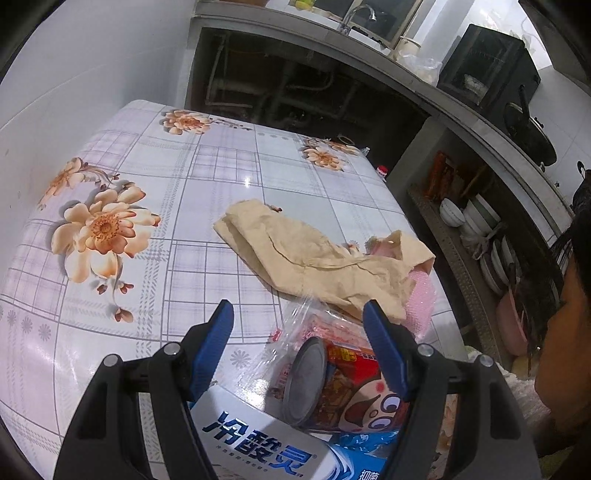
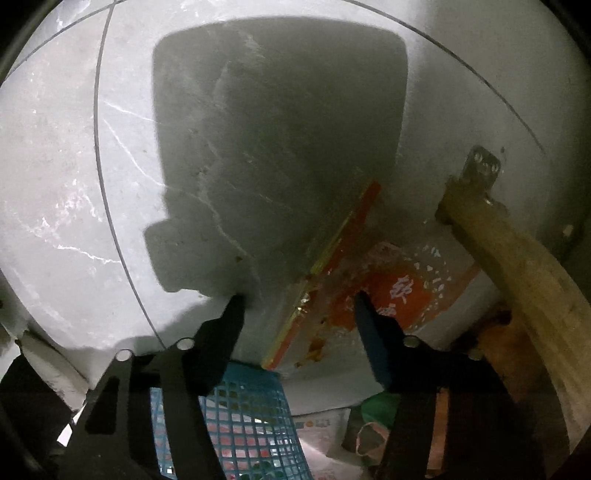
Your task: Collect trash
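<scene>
In the left wrist view my left gripper (image 1: 299,321) is open above a table covered in a floral plaid cloth (image 1: 147,192). Between and below its blue fingers (image 1: 384,350) lies a red can with a cartoon face (image 1: 343,391), on its side over a clear plastic wrapper (image 1: 314,325). A white and blue toothpaste box (image 1: 258,439) lies nearest the camera. A crumpled beige paper bag (image 1: 317,254) lies beyond the fingertips, with pink bubble wrap (image 1: 421,295) at its right end. In the right wrist view my right gripper (image 2: 299,299) is open and empty, pointing at the grey floor.
A blue mesh basket (image 2: 243,417) with packaging inside sits below the right gripper, beside a red and white sack (image 2: 388,291) and a wooden chair leg (image 2: 517,280). A kitchen counter with sink (image 1: 354,22), shelves of bowls (image 1: 476,221) and a person's head (image 1: 565,332) lie right of the table.
</scene>
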Available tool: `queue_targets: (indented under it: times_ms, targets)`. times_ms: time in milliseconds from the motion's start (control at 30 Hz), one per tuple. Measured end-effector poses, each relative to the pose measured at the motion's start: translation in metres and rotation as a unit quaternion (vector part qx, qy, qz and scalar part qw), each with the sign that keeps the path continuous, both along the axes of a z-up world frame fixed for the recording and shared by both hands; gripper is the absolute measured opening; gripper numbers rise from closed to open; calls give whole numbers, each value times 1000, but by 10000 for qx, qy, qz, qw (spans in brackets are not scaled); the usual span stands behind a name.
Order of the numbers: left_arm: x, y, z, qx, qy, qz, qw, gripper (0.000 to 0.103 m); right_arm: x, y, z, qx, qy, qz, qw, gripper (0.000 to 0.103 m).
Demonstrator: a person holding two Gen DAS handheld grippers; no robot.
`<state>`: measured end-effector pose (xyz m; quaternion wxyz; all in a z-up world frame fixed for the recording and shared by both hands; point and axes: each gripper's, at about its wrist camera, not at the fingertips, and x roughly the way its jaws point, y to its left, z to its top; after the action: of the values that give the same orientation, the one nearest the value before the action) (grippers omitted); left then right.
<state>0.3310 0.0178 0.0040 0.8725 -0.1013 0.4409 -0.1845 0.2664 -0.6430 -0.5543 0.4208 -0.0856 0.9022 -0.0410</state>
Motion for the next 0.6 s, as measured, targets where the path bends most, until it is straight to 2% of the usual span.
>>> queue_targets:
  times_ms: [133, 300, 367, 533, 600]
  targets:
    - [0, 1, -2, 5, 8, 7, 10000, 70, -9, -2, 2, 146, -87, 51, 9998, 42]
    - [1, 3, -5, -26, 30, 24, 10000, 70, -8, -1, 8, 290, -103, 105, 9995, 22]
    - [1, 4, -7, -57, 41, 40, 10000, 70, -4, 0, 11, 255, -105, 180, 9995, 14]
    - [1, 6, -8, -110, 43, 28, 9999, 69, -4, 13, 15, 8, -205, 683, 9975, 5]
    - [0, 7, -7, -124, 23, 23, 9999, 67, 1, 19, 23, -49, -440, 834, 9955, 1]
